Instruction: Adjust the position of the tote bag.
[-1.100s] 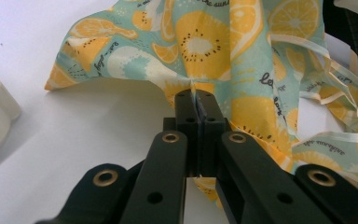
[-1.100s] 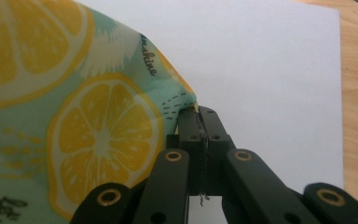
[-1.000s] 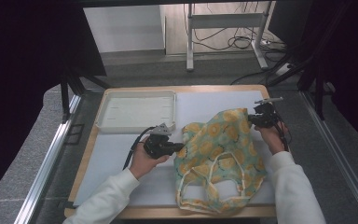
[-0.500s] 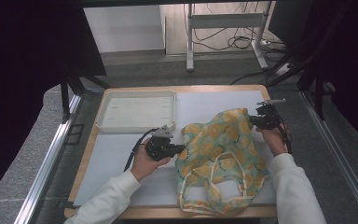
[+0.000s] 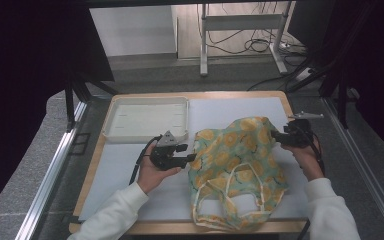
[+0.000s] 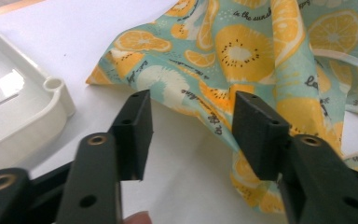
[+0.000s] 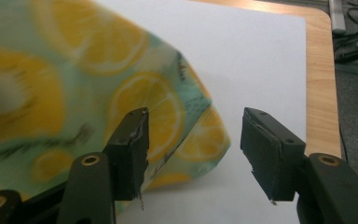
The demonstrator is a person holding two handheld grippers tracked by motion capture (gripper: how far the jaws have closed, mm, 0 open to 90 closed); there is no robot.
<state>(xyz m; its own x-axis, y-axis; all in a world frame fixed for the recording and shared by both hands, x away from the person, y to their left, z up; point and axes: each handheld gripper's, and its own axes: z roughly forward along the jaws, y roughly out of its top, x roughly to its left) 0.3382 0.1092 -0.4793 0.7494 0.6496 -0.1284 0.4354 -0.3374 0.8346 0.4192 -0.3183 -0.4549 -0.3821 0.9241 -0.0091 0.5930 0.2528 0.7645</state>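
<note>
both grippers have just let go of the fruit-print bag — left gripper and right gripper now gape empty at its edges. bag lies slumped just right of the white tray. release step done, likely; next, re-grip to fold.

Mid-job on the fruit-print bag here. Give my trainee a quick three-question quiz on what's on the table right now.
1. True or false: the left gripper is clamped on the fruit-print bag.
2. What lies at the far left of the white mat? A) a white tray B) a metal bowl C) a cardboard box
3. Fill in: the bag's printed fruit slices are mostly the colour ____.

Key
1. False: its jaws have just been opening and stand apart, with bare mat between them; the right gripper has just been opening too.
2. A, the white tray.
3. Orange.
</note>
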